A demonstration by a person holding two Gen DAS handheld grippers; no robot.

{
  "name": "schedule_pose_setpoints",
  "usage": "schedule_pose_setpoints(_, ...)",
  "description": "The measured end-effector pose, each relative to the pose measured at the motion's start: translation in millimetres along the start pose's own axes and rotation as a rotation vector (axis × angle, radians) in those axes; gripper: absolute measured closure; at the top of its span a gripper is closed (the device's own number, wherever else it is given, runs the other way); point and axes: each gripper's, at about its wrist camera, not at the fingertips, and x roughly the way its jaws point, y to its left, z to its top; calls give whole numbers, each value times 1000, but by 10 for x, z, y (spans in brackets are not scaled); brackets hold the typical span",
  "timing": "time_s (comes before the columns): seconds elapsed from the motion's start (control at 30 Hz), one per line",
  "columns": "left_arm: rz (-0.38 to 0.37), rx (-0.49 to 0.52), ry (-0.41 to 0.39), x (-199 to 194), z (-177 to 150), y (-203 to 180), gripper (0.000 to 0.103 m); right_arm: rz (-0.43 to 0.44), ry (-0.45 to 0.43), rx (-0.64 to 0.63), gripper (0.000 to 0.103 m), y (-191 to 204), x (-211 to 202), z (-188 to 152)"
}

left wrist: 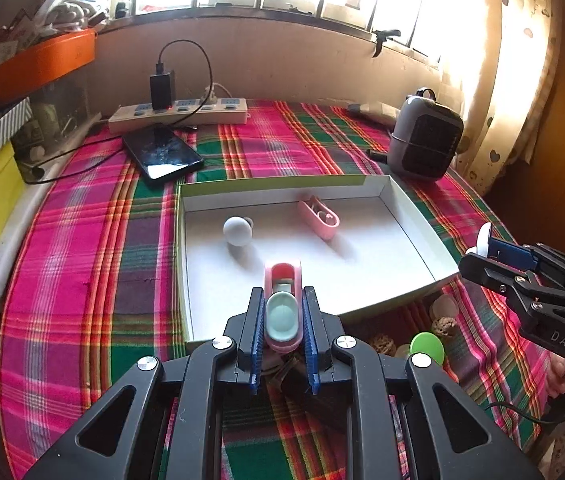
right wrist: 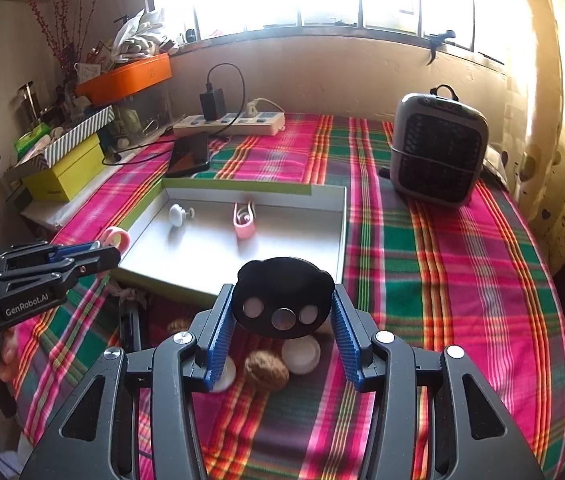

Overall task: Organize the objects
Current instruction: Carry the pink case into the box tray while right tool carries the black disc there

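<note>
A plaid tablecloth (left wrist: pixel 82 240) covers the table. On it lies a shallow white box (left wrist: pixel 414 220) holding a white knob (left wrist: pixel 237 231) at its left and a pink clip (left wrist: pixel 319 218) farther right. A grey heater (right wrist: pixel 438 148) stands far right of the box. The left gripper (left wrist: pixel 282 316) pinches a pink case (left wrist: pixel 283 308) over the box's near edge. The right gripper (right wrist: pixel 282 312) clamps a black disc (right wrist: pixel 282 296) above walnuts (right wrist: pixel 266 370) near the box.

A plaid cloth (left wrist: pixel 82 264) of pink, green and orange covers the worktop. The shallow box (left wrist: pixel 414 220) is white inside with a green rim. The pink clip (left wrist: pixel 283 312) carries a pale green, perhaps mint, pad.
</note>
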Motion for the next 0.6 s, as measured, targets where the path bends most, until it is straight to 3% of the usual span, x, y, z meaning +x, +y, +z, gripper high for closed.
schedule_pose_setpoints(0.6, -14, 4, 53, 616, 425, 20, 87, 34, 67, -27, 55, -142, 679, 431)
